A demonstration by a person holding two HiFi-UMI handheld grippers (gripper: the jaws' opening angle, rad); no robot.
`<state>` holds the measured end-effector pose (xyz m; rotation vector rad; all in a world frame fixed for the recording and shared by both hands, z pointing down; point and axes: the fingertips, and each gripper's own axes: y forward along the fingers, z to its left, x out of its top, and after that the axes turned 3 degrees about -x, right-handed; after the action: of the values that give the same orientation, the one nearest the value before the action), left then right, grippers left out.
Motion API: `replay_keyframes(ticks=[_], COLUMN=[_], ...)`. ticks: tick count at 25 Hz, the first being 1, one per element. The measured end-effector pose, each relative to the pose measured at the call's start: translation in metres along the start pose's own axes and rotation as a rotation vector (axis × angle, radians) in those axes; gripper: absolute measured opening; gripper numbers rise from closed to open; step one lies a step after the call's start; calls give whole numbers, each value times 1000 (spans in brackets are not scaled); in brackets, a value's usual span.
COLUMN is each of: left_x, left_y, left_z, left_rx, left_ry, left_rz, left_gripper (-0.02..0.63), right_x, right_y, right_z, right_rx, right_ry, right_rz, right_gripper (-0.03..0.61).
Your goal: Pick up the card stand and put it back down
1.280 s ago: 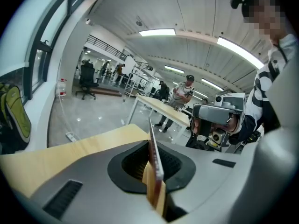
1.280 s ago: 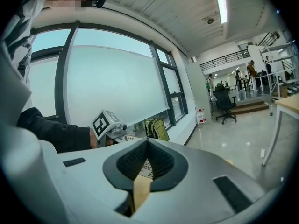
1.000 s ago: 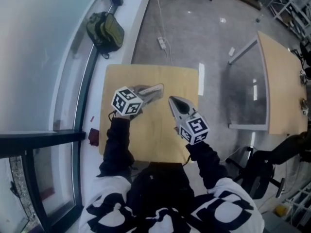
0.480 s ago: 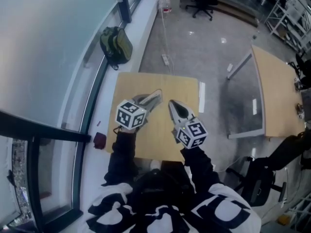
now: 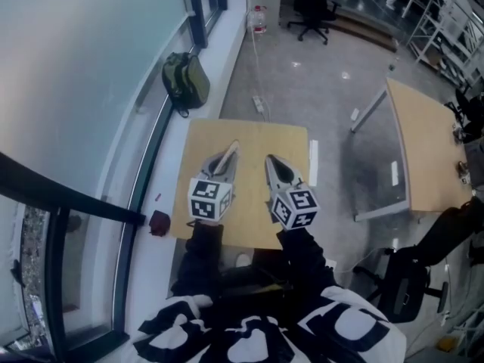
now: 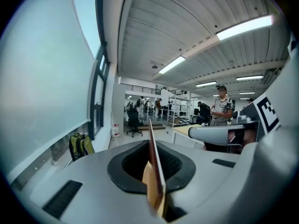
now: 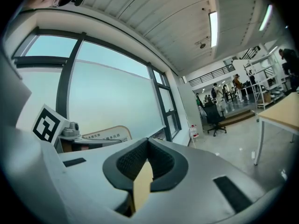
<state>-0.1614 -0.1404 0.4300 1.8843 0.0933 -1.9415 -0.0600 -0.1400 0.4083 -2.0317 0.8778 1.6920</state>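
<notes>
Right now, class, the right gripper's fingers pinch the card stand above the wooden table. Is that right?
No: the left gripper pinches the card stand above the wooden table, as the left gripper view shows. The right gripper is shut and empty.

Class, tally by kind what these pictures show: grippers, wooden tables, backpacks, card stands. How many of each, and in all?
Grippers: 2, left gripper and right gripper
Wooden tables: 2, near table and far table
Backpack: 1
Card stand: 1
Total: 6
</notes>
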Motion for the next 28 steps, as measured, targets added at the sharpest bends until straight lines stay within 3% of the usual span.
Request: replay_keyframes(ticks=[5, 12, 20, 28], left_x=[7, 24, 28, 19], left_y=[-25, -47, -47, -29], left_z=[-1, -17, -28, -41], left_rx=[69, 96, 63, -13], left_ry=[-18, 40, 58, 57], left_rz=[-86, -162, -193, -170], left_gripper=[26, 26, 26, 26], right_x=[2, 4, 8, 4], right_y=[-8, -14, -21, -26], right_z=[5, 24, 24, 9], right_rx=[-33, -19, -35, -76], right_ry=[-37, -61, -55, -41], right_rz=[-3, -19, -35, -33], right_gripper=[2, 2, 2, 2])
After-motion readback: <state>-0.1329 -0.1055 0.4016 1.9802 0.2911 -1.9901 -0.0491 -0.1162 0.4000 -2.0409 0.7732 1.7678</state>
